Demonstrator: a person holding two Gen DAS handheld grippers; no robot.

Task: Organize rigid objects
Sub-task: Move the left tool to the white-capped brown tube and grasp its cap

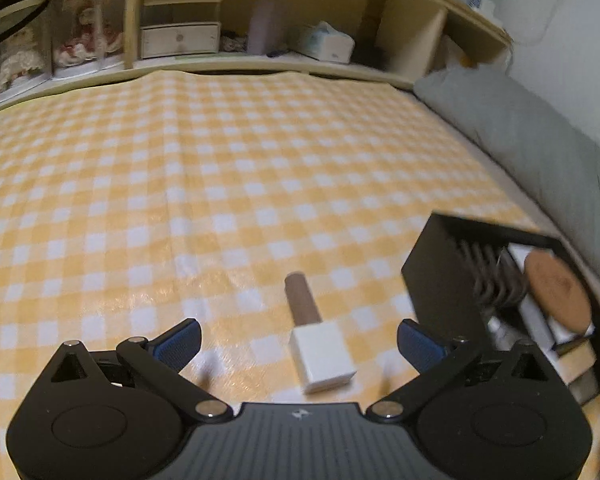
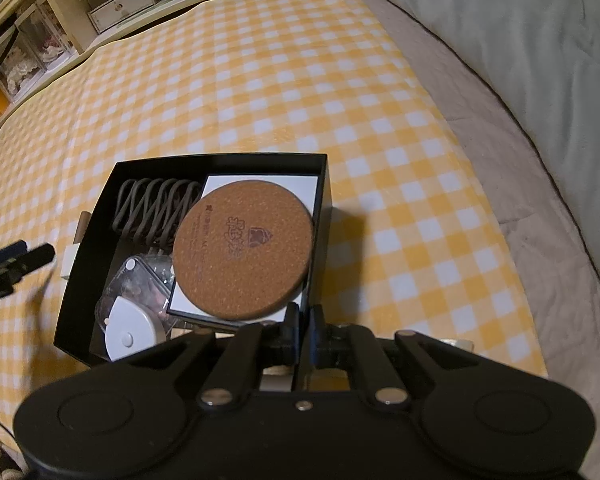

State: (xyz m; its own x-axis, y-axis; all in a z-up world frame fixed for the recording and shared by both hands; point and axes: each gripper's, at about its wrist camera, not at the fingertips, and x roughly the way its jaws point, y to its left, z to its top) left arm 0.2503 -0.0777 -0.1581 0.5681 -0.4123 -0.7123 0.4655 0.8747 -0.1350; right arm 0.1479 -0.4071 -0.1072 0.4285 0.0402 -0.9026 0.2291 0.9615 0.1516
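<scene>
Left gripper (image 1: 299, 342): black two-finger tool with blue-padded fingertips (image 1: 180, 344), jaws spread wide and released, nothing between the pads. Pointed down at the cloth, fingers either side of the item below but apart from it.

Item 1, small bottle with a white square cap and brown cylindrical body (image 1: 316, 338): lies on its side on the cloth between the open fingers, cap toward the gripper, outside the box and just left of it. Judged the piece in hand. Next move calls for lowering the pads to straddle the cap or body squarely, closing, then lifting it over the box wall.

Right gripper (image 2: 303, 330): clenched on the near wall of the black open-topped cardboard box (image 2: 322, 184), which passes between its closed fingers; judged to be steadying the box.

Box contents: round cork coaster (image 2: 243, 248) atop a flat white card-like rectangle (image 2: 260, 186); grey coiled cable (image 2: 156, 208); clear plastic case with white round parts (image 2: 130, 320).

Support: yellow-and-white checked cloth (image 2: 260, 80), grey pillow (image 2: 520, 40) beyond.

Writing: the coaster carries a dark printed emblem and characters, too blurred to read. No brand legible elsewhere.
</scene>
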